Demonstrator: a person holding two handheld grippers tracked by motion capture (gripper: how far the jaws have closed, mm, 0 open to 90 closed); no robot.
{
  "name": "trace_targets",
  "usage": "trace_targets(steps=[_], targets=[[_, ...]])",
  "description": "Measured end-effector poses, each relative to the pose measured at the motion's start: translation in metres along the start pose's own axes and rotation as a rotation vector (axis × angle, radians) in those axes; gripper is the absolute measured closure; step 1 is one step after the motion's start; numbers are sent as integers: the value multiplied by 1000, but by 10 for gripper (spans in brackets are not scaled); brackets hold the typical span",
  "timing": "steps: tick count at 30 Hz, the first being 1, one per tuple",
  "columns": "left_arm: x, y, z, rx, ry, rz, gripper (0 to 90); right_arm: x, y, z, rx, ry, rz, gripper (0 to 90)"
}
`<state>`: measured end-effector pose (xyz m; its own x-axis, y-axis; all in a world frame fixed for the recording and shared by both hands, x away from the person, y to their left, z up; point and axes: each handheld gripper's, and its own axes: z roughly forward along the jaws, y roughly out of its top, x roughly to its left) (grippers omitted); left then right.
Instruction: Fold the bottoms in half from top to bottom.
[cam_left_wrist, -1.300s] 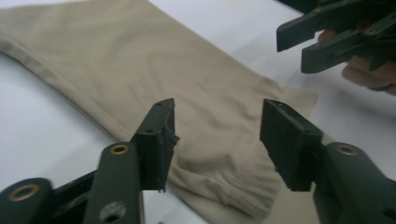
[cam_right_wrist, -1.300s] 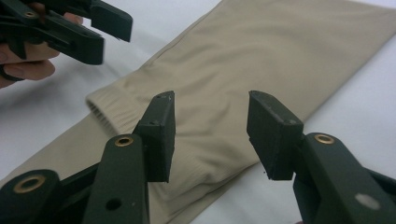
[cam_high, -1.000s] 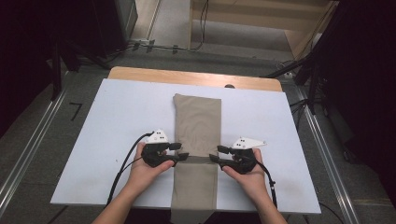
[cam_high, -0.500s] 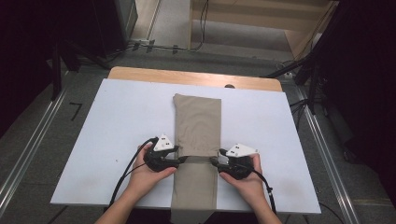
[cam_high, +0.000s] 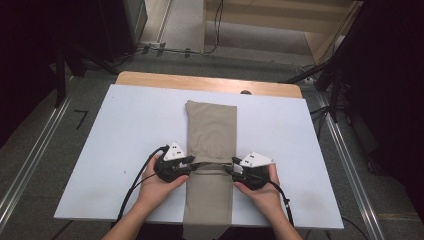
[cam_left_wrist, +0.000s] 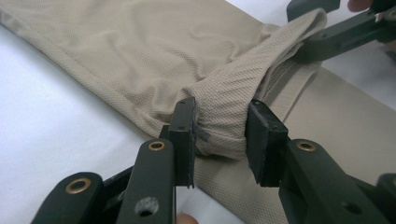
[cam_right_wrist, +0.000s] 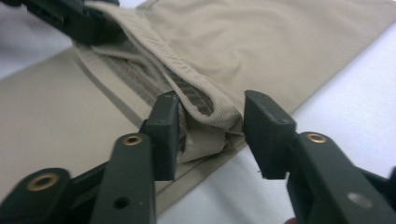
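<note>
A beige folded garment (cam_high: 210, 125) lies lengthwise on the white board (cam_high: 125, 125), its near end hanging over the front edge. My left gripper (cam_high: 192, 163) is at its left edge and my right gripper (cam_high: 233, 169) at its right edge, on the same cross line. Both sets of jaws have just been closing. In the left gripper view the pads (cam_left_wrist: 186, 135) squeeze a raised ridge of ribbed cloth (cam_left_wrist: 222, 116). The right gripper (cam_right_wrist: 210, 126) likewise pinches a bunched fold (cam_right_wrist: 205, 112). A lifted crease runs between the two grippers.
The board rests on a wooden table (cam_high: 210, 82) with metal rails on both sides. A cable trails from each gripper toward the near edge. Dark equipment and stands sit at the back and right.
Both hands slid toward the near edge, then held still. The jaws of both grippers closed in on the garment's edges, and the cloth bunched into a ridge between them.
</note>
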<state>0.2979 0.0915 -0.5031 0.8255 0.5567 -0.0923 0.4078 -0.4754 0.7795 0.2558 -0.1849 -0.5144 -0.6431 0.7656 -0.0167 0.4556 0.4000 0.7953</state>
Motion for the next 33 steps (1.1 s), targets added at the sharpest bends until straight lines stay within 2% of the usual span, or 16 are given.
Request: trace_targets(steps=[3,7,10,11,13,16,20,24,27,33], targets=[[1,0,0,11,-2,-7,684,2,-1,3,32,-6,-5,686],[1,0,2,26,-5,-9,711,0,-2,4,53,15,27,752],[-1,0,2,27,1,16,744,2,-2,5,60,7,22,806],[-2,0,2,21,0,21,784,2,-2,5,61,-1,23,817],[-3,0,2,16,2,29,849,4,-1,5,62,-15,17,823],[-5,1,0,11,14,41,860,6,-1,3,49,-17,7,825],[-12,6,-11,-7,18,60,861,9,1,-5,23,-4,7,825],[-19,3,-21,-26,-2,47,861,15,1,-17,4,11,0,824],[-27,-4,-27,-18,-11,45,860,23,-1,-23,4,19,-10,824],[-40,-15,-44,-34,-47,23,860,40,-7,-39,-18,62,3,823]])
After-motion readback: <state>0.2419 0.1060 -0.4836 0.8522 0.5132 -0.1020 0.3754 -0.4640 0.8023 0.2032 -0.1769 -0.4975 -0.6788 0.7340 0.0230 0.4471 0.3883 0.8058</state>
